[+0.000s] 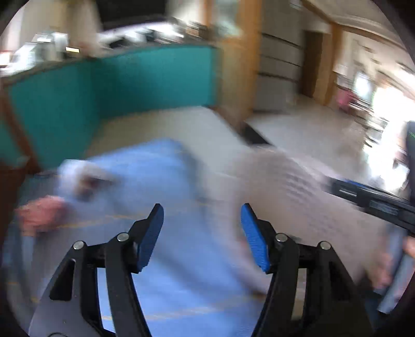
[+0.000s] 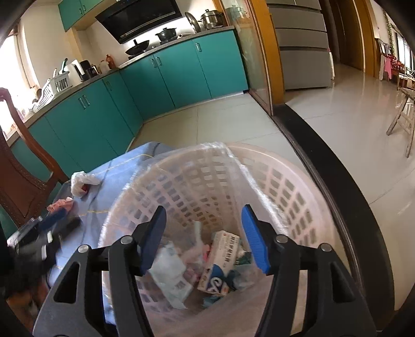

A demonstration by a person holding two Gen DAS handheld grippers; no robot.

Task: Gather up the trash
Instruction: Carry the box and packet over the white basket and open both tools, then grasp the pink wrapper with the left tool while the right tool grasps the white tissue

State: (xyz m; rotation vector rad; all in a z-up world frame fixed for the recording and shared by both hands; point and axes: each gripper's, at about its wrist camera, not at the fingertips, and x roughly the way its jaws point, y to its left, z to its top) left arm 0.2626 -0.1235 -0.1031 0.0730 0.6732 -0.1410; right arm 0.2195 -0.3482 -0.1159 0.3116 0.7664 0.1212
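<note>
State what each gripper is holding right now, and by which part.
Nothing is held. The left gripper stands open over the blue cloth; the right gripper stands open above the lined basket, its pads touching nothing.

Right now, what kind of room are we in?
Most likely a home kitchen: teal cabinets run under a counter, pots sit on the stove below a range hood, and a fridge stands by the doorway.

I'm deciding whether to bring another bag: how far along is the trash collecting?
Done: a carton and wrappers already lie in the lined basket. In hand: nothing; the right gripper and left gripper are both open and empty. Left: a crumpled white bag and pink scrap on the blue cloth.
</note>
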